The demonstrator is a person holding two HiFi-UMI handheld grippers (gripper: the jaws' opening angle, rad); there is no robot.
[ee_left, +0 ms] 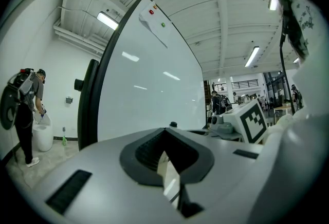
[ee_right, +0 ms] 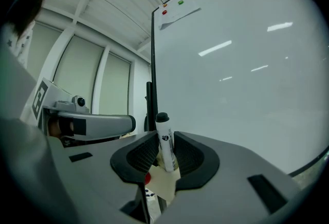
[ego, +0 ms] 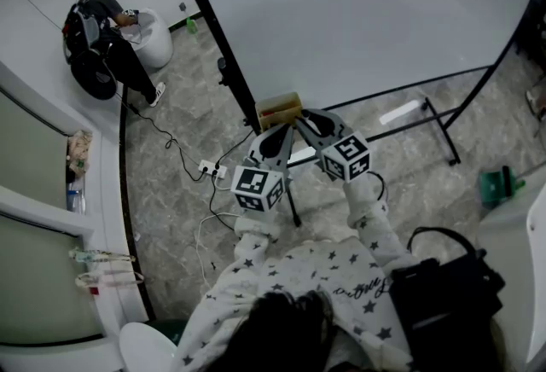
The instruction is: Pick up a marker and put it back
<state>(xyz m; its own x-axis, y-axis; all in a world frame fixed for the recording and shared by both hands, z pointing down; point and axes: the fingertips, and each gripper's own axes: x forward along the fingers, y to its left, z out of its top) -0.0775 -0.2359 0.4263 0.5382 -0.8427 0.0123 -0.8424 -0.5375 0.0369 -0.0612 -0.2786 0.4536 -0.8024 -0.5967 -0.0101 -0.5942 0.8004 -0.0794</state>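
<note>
A white marker (ee_right: 165,147) with a black cap stands upright between my right gripper's (ee_right: 165,136) jaws, which are shut on its barrel. Just under it sits a small tan box (ee_right: 165,185) with something red inside. In the head view that box (ego: 278,110) rests at the foot of the whiteboard (ego: 367,12), and the right gripper (ego: 314,124) reaches to its right side; the marker is hidden there. My left gripper (ego: 271,142) hangs just below the box. Its fingertips meet with nothing held, so the left gripper (ee_left: 167,133) is shut.
A person (ego: 107,29) crouches by a white bin (ego: 153,37) at the far left. A power strip (ego: 209,167) and cables lie on the floor. The whiteboard's stand legs (ego: 435,119) spread to the right, with a green object (ego: 499,184) and a black bag (ego: 444,285) nearby.
</note>
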